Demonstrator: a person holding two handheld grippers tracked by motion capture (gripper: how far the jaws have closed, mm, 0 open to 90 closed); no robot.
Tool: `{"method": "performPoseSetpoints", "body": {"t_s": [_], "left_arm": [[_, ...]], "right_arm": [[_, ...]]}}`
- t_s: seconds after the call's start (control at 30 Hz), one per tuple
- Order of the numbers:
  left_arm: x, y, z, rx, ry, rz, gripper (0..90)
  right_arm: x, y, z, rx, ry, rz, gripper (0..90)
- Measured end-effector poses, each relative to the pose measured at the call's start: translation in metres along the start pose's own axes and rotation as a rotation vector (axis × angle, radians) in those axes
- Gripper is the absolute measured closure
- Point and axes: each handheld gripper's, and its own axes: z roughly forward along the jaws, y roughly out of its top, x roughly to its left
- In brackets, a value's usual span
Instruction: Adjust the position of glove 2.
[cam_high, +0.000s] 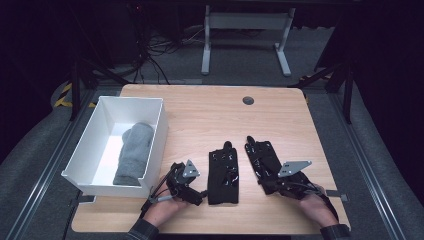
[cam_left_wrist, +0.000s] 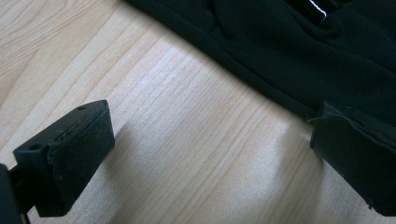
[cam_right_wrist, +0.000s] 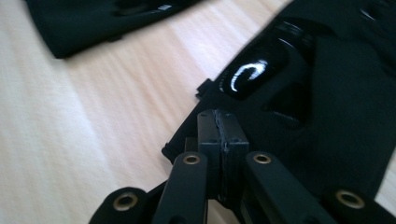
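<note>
Two black gloves lie flat on the wooden surface (cam_high: 210, 115), side by side, in front of the person. The left glove (cam_high: 223, 172) lies straight, with its long way running from the near edge to the far edge, finger ends pointing away. The right glove (cam_high: 265, 160) lies a bit slanted, with its finger ends leaning to the left and its cuff end close to the right hand. The right gripper (cam_high: 274, 186) sits on the cuff end of the right glove. In the right gripper view its fingers (cam_right_wrist: 223, 140) are pressed tight together, right at the glove's edge. It looks like they pinch a bit of the cloth, but the fingers hide the pinch itself, so that is a guess. The left gripper (cam_high: 199, 196) rests low on the surface just left of the left glove's near corner. Its fingers (cam_left_wrist: 74, 149) stand wide apart with bare wood between them, and one finger just reaches the glove's hem. So each glove lies right next to its own hand, and each hand is the closer one for its glove. A white box (cam_high: 150, 150) stands to the left with a grey sock (cam_high: 134, 152) inside it. The box is nearest the left hand, so the left glove has the short way to go.
</note>
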Motion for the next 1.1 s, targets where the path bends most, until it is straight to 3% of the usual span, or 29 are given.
{"method": "performPoseSetpoints", "body": {"t_s": [0.37, 0.53, 0.6, 0.63, 0.67, 0.7, 0.73, 0.77, 0.8, 0.87, 0.9, 0.97, 1.03, 1.07, 1.1], "left_arm": [[0.000, 0.000, 0.000, 0.000, 0.000, 0.000, 0.1], [0.000, 0.000, 0.000, 0.000, 0.000, 0.000, 0.1], [0.000, 0.000, 0.000, 0.000, 0.000, 0.000, 0.1], [0.000, 0.000, 0.000, 0.000, 0.000, 0.000, 0.1], [0.000, 0.000, 0.000, 0.000, 0.000, 0.000, 0.2], [0.000, 0.000, 0.000, 0.000, 0.000, 0.000, 0.2], [0.000, 0.000, 0.000, 0.000, 0.000, 0.000, 0.2], [0.000, 0.000, 0.000, 0.000, -0.001, 0.000, 0.2], [0.000, 0.000, 0.000, 0.000, -0.001, 0.000, 0.2], [0.000, 0.000, 0.000, 0.002, 0.000, 0.000, 0.1], [0.000, 0.000, 0.000, 0.002, 0.000, 0.000, 0.1], [0.000, 0.002, 0.000, 0.012, 0.005, -0.003, 0.2], [-0.001, 0.004, 0.000, 0.023, 0.002, -0.006, 0.5], [-0.001, 0.004, -0.001, 0.031, 0.000, -0.008, 2.1], [-0.001, 0.006, -0.002, 0.026, 0.008, -0.009, 10.5]], "right_arm": [[0.030, 0.016, 0.016, -0.003, 0.118, -0.085, 90.0], [0.033, 0.017, 0.015, -0.015, 0.111, -0.102, 90.0], [0.030, 0.017, 0.012, -0.035, 0.097, -0.095, 89.9], [0.026, 0.017, 0.008, -0.065, 0.069, -0.084, 83.6], [0.026, 0.017, 0.008, -0.065, 0.069, -0.084, 83.6], [0.021, 0.016, 0.004, -0.090, 0.026, -0.063, 76.5], [0.021, 0.016, 0.004, -0.090, 0.026, -0.063, 76.5], [0.015, 0.013, 0.000, -0.106, -0.014, -0.036, 71.2], [0.015, 0.013, 0.000, -0.106, -0.014, -0.036, 71.2], [0.006, 0.008, -0.003, -0.117, -0.067, 0.004, 60.3], [0.006, 0.008, -0.003, -0.117, -0.067, 0.004, 60.3], [-0.002, 0.003, -0.006, -0.128, -0.122, 0.043, 54.9], [-0.010, -0.001, -0.008, -0.130, -0.143, 0.080, 52.3], [-0.014, -0.004, -0.008, -0.124, -0.154, 0.092, 51.5], [-0.022, -0.009, -0.009, -0.115, -0.177, 0.119, 48.4]]}}
